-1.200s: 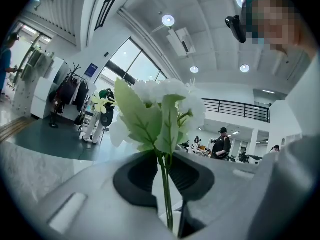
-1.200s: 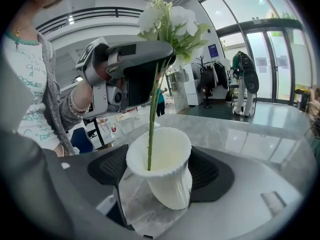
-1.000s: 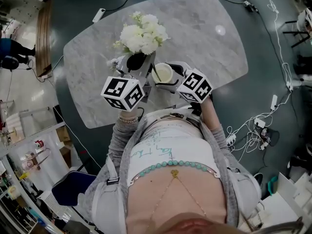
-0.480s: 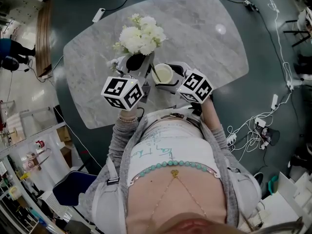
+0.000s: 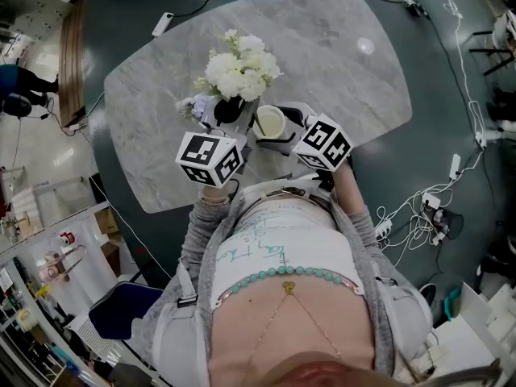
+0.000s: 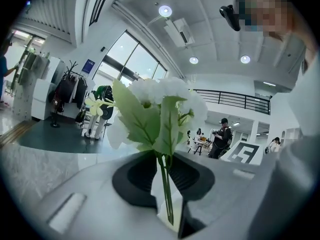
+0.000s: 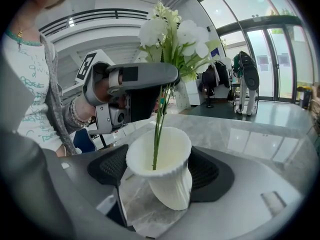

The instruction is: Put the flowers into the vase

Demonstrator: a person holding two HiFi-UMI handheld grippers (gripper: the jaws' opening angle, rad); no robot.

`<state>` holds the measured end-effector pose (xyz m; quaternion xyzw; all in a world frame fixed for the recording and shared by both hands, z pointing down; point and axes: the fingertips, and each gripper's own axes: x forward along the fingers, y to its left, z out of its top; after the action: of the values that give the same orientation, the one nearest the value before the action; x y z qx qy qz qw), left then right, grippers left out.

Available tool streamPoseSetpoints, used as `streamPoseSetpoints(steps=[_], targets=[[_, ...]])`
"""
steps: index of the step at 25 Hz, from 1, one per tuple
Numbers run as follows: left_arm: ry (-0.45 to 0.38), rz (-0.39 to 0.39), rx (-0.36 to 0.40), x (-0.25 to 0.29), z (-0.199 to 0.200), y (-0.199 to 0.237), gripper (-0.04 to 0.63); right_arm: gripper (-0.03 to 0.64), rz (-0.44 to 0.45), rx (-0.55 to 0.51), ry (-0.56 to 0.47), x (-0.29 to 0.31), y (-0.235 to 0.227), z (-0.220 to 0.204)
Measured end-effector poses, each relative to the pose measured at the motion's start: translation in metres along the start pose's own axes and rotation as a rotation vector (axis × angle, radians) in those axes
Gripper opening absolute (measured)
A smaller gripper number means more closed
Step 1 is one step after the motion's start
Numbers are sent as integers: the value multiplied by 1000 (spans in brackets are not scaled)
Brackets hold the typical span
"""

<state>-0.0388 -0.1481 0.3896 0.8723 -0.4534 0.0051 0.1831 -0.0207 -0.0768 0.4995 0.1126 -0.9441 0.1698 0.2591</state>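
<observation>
As I see it from here, flowers (image 5: pixel 238 69): white bunch, upper centre of head view, stem ends inside the vase (image 7: pixel 170 186) mouth.
vase: cream, ribbed, tilted, centre of right gripper view.
left gripper (image 6: pixel 164 180): clenched on the green stems.
right gripper (image 7: pixel 159 170): grasping the vase.

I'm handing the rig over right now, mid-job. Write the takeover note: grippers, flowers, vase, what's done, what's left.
Left gripper: shut on the stems of the flowers, blooms up.
Right gripper: shut on the vase, which is tilted, over the table.
Done: stem ends are inside the vase mouth.
Left: probably lower the stems fully, open the left jaws, stand the vase upright.
</observation>
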Motion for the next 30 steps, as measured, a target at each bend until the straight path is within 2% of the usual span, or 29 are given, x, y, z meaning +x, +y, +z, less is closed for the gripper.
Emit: streamPoseSetpoints(steps=[18, 30], targets=[[83, -22, 45, -7, -38, -12, 83, 400, 13, 12, -25, 7, 1, 2], [176, -44, 131, -19, -61, -27, 133, 400, 17, 18, -41, 2, 3, -2]])
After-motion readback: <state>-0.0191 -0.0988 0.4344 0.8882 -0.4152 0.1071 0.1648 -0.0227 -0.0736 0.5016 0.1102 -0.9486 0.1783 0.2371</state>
